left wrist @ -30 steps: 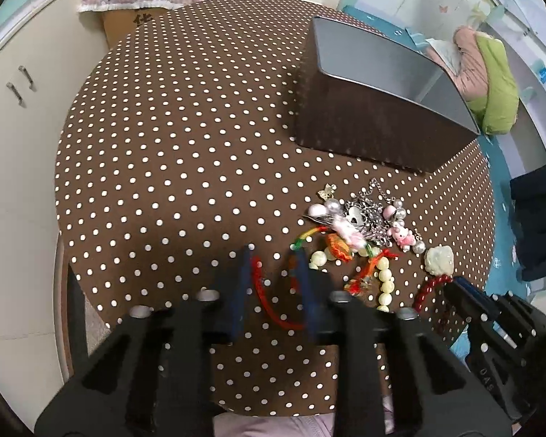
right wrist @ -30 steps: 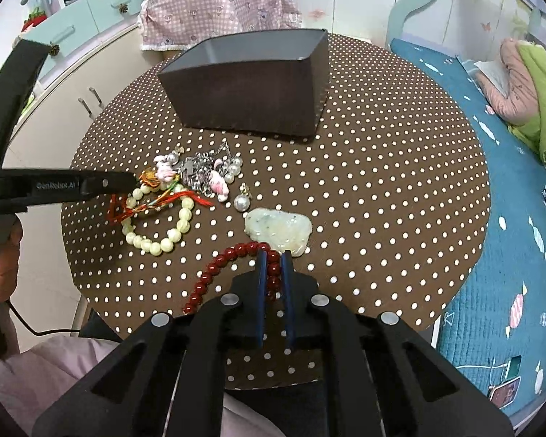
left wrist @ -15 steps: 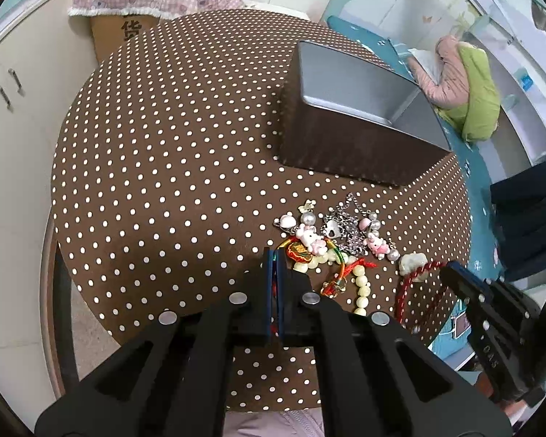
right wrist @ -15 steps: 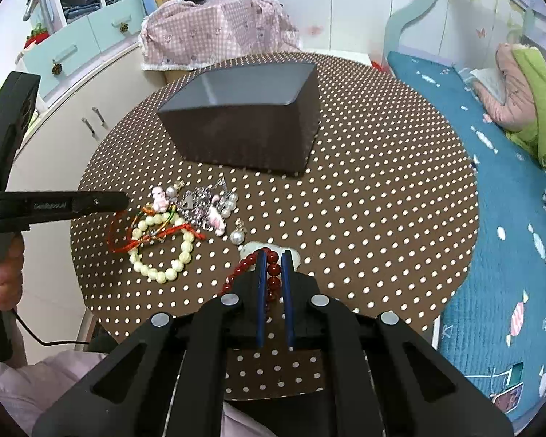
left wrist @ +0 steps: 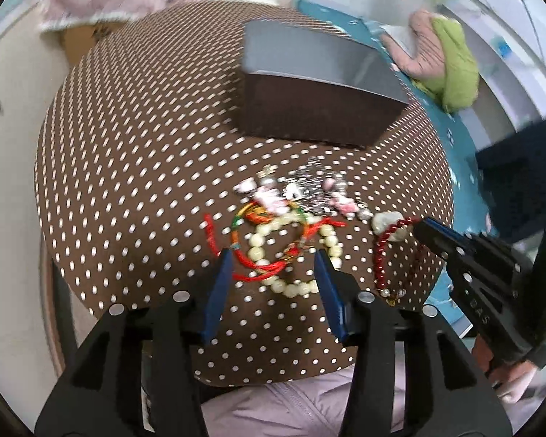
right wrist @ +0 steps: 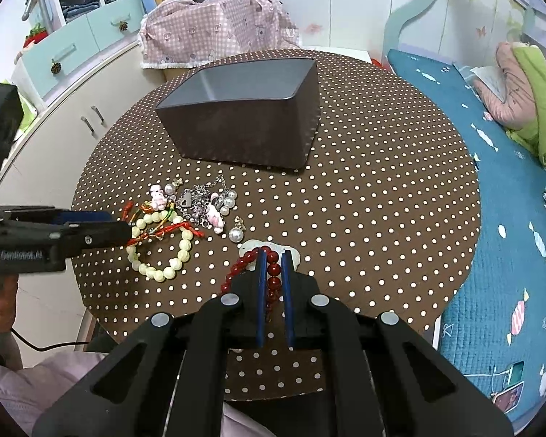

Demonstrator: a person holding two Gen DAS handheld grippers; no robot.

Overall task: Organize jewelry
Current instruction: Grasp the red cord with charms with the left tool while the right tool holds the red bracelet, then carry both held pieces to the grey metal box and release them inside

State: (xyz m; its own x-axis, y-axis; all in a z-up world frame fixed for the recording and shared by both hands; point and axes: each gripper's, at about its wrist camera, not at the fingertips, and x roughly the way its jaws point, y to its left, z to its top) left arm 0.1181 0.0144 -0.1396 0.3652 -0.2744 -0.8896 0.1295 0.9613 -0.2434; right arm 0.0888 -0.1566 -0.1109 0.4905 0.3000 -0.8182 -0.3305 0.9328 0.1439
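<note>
Right tongs [right wrist: 273,255] clamping red bracelet [right wrist: 236,269]

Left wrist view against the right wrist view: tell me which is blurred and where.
Left wrist view: motion blur smears the tablecloth dots into streaks and softens the silver charms. Right wrist view: sharp, dots round, dark box crisp; both bend at the fisheye edges.

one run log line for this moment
left gripper: opening over red cord bracelet, nothing held | right gripper: shut on red bead bracelet | brown box: looks empty
</note>
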